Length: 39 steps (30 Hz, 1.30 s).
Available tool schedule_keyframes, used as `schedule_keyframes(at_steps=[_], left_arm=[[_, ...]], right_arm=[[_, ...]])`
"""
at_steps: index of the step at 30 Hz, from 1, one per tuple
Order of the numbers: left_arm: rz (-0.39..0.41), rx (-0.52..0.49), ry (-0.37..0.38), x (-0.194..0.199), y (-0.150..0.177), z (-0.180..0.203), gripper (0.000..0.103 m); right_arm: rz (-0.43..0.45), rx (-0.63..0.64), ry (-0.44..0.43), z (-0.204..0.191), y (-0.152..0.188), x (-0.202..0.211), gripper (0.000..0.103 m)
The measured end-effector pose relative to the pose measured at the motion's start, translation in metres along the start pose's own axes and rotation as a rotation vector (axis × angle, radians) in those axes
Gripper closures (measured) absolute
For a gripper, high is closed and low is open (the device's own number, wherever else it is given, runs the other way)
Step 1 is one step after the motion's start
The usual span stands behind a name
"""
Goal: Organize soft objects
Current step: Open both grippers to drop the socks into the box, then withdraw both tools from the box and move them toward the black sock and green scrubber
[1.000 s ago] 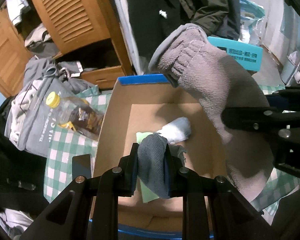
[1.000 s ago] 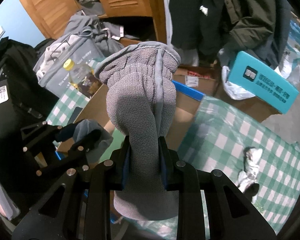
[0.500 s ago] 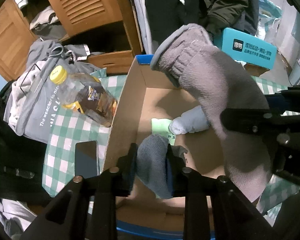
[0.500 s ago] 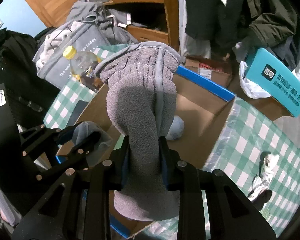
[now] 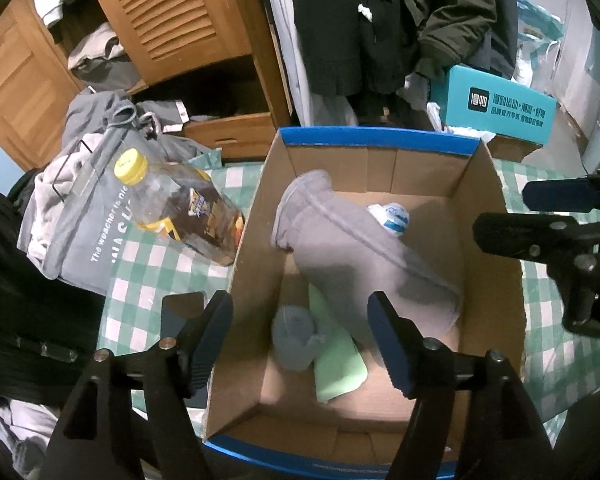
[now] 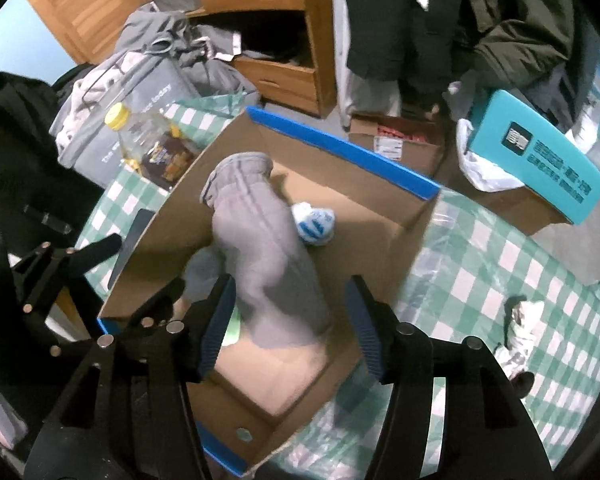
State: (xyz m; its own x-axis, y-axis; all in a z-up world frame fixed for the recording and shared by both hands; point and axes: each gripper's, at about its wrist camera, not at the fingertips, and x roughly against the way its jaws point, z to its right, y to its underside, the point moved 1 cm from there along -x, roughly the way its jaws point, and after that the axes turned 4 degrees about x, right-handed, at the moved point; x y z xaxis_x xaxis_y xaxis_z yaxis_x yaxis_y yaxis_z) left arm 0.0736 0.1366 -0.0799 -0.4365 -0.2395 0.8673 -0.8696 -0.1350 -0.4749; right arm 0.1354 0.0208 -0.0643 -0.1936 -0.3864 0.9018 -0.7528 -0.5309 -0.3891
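Note:
A cardboard box [image 5: 484, 208] with blue-taped edges stands on the checked cloth; it also shows in the right wrist view [image 6: 172, 216]. Inside lie a large grey fleece glove [image 5: 352, 248] [image 6: 268, 256], a small dark grey sock [image 5: 296, 336], a green cloth [image 5: 338, 364] and a white-and-blue rolled sock [image 5: 392, 216] [image 6: 314, 222]. My left gripper [image 5: 300, 332] is open and empty above the box's near end. My right gripper [image 6: 290, 320] is open and empty above the glove; it also shows at the right of the left wrist view [image 5: 540, 216].
A plastic bottle [image 5: 180, 212] with a yellow cap lies left of the box beside a grey bag [image 5: 80, 236]. A dark phone [image 5: 180, 312] lies on the cloth. A teal box [image 6: 540, 152] stands at the back right. A crumpled white-and-dark item [image 6: 520, 332] lies on the cloth at the right.
Both grippers have opened. The grey glove dropped from my right gripper and the small dark sock from my left gripper; both now lie inside the box.

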Motion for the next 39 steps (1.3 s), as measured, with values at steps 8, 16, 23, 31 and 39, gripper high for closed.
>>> schedule_keyframes(at_steps=[8,16,23,31,39], left_arm=[[0.003,0.003,0.007,0.003,-0.002,0.002,0.031],[0.022,-0.004,0.017,0.012,-0.004,0.011,0.024],[0.024,-0.045,0.031,0.017,-0.005,0.031,0.023],[0.017,-0.077,0.055,0.021,-0.005,0.053,0.023],[0.011,-0.131,0.072,0.025,-0.003,0.089,0.023]], right_arm=[[0.027,-0.024,0.023,0.013,0.006,0.016,0.037],[0.042,-0.028,0.064,0.025,0.018,0.028,0.033],[0.042,-0.050,0.084,0.041,0.033,0.036,0.032],[0.047,-0.075,0.120,0.065,0.055,0.050,0.032],[0.046,-0.115,0.145,0.091,0.078,0.060,0.031]])
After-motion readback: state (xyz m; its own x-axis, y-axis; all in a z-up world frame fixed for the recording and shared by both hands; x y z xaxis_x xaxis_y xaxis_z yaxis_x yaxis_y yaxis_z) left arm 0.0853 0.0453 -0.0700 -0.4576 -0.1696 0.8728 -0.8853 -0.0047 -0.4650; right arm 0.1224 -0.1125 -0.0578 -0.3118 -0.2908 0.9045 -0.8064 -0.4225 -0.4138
